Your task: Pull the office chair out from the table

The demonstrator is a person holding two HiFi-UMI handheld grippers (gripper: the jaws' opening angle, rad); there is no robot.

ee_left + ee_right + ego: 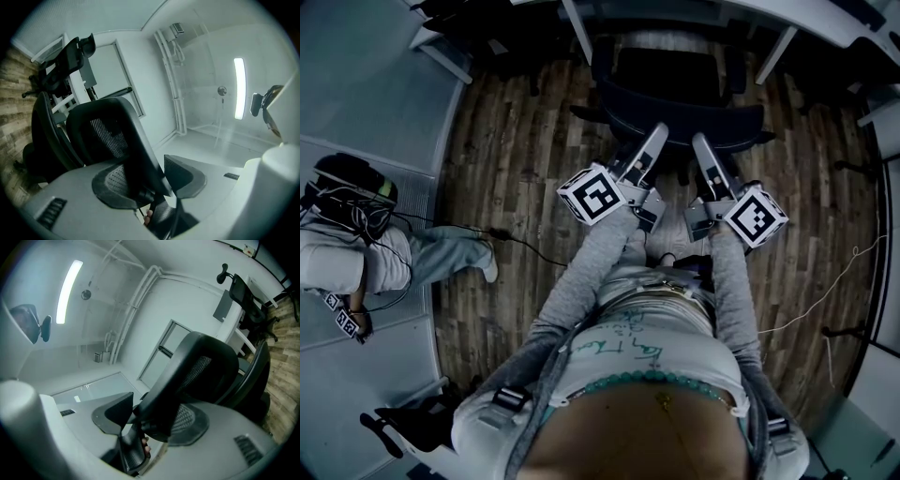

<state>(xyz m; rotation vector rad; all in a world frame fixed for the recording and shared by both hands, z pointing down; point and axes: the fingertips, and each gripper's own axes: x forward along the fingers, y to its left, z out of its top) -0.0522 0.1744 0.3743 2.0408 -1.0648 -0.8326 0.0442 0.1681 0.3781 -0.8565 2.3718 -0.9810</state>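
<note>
The black mesh office chair (pixel 675 80) stands at the white table (pixel 769 11) at the top of the head view, its back towards me. Both grippers reach its back's top edge: my left gripper (pixel 659 133) and my right gripper (pixel 699 142), side by side. In the left gripper view the chair's back frame (pixel 133 145) runs up between the jaws of the left gripper (pixel 150 180), lying along one pad; the jaws look open. The right gripper (pixel 150 420) likewise straddles the frame (pixel 173 380) with its jaws apart.
A person (pixel 356 248) sits on the floor at the left, with a cable (pixel 520 241) trailing across the wood floor. A white cord (pixel 825 291) lies at the right. Table legs (pixel 577 33) flank the chair. Another black chair (pixel 65 58) stands further along.
</note>
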